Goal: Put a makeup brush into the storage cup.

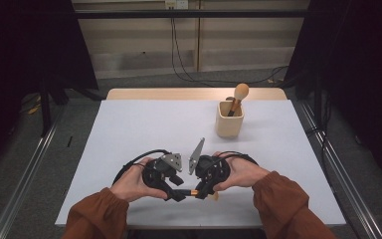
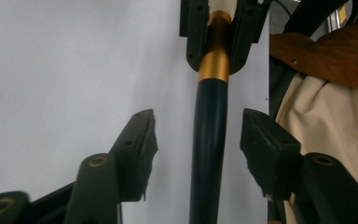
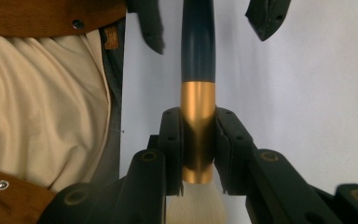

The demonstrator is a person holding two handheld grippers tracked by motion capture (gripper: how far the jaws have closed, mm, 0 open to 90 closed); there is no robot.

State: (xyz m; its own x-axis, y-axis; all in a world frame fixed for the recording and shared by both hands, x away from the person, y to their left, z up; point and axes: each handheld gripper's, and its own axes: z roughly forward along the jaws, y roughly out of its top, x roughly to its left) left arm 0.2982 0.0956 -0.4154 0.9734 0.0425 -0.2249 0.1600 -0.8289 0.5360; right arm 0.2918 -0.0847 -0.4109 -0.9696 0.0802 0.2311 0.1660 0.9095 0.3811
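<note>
Brush (image 3: 198, 84) clamped in right tongs (image 3: 198, 149), left tongs (image 2: 198, 140) open around handle.

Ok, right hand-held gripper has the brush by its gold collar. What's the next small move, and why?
Probably close the left hand-held gripper onto the brush's dark handle. Its jaws straddle the handle with gaps on both sides, not yet pressing, while the right hand-held gripper clamps the gold collar. That would secure a handover.

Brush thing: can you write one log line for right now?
right gripper: shut on brush | left gripper: open around handle, not touching | cup: holds another brush
</note>
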